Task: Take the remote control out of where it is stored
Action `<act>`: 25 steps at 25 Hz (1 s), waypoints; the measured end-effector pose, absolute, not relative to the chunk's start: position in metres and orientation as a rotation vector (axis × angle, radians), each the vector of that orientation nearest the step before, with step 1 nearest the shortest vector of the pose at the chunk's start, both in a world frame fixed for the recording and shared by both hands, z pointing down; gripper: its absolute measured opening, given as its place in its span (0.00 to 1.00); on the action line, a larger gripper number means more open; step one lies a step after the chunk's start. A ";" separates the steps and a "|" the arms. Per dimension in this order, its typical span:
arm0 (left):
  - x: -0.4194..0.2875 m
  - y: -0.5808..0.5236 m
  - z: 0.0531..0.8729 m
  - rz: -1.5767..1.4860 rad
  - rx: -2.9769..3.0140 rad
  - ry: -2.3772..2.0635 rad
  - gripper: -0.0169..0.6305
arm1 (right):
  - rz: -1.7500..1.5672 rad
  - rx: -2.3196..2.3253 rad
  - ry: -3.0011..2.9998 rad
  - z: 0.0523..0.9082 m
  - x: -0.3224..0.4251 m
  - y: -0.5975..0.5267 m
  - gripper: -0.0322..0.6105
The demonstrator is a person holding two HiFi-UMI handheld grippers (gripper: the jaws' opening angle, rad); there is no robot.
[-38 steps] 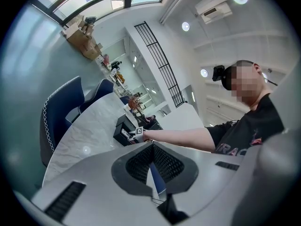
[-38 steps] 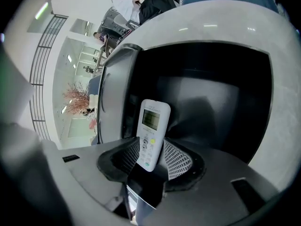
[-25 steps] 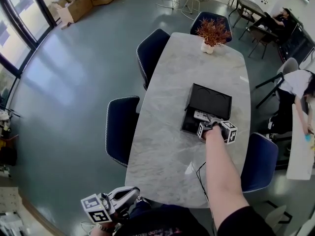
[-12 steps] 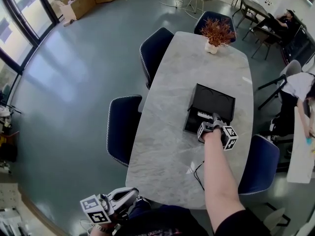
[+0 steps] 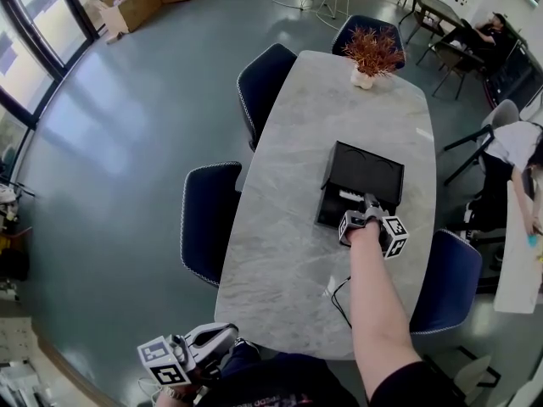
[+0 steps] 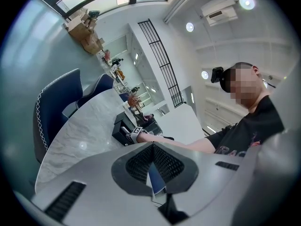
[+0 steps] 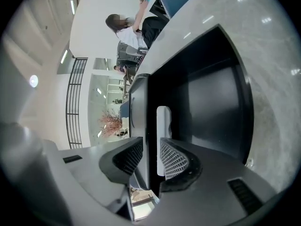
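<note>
A dark blue chair (image 5: 208,223) stands at the left edge of the marble table (image 5: 288,227). The left gripper (image 5: 225,334) hangs off the table's near end, jaws together and empty. A thin cable (image 5: 341,299) lies just short of the black box (image 5: 365,172). Inside the box, the white remote control (image 7: 163,121) lies along the wall. The right gripper (image 7: 151,147) has wall and remote in its gap, its jaws apart after just closing partway, not clamped.

The oval marble table (image 5: 288,253) is pale grey with fine veining. The rectangular storage box (image 5: 369,172) is black, the slim plastic remote control (image 7: 163,119) white, the padded chairs (image 5: 208,219) navy with white-stitched edges.
</note>
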State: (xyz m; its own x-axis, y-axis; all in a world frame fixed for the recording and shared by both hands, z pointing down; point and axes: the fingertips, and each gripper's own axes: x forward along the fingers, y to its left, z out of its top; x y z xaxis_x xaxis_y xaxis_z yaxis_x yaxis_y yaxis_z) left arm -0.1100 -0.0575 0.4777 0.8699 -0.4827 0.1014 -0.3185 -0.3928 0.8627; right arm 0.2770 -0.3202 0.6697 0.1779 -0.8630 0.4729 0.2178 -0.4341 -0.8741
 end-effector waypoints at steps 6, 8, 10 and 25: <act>-0.106 -0.059 0.479 -0.208 2.004 -0.563 0.04 | -1.486 -1.524 0.631 0.673 0.275 -0.317 0.24; -0.106 -0.060 0.480 -0.211 2.002 -0.556 0.04 | -1.524 -1.527 0.598 0.678 0.273 -0.313 0.24; -0.105 -0.061 0.481 -0.216 1.999 -0.550 0.04 | -1.579 -1.537 0.562 0.682 0.271 -0.310 0.24; -0.120 -0.065 0.481 -0.246 1.978 -0.587 0.04 | -1.111 -1.849 3.566 0.657 0.225 -0.316 0.31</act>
State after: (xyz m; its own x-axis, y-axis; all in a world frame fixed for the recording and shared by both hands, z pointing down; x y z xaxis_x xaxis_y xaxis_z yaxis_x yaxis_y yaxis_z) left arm -0.1197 -0.0646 0.4809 0.8607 -0.5029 0.0793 -0.2956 -0.3667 0.8821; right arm 0.2250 -0.3162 0.6570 -0.2195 -0.3483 0.9113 -0.8042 0.5934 0.0331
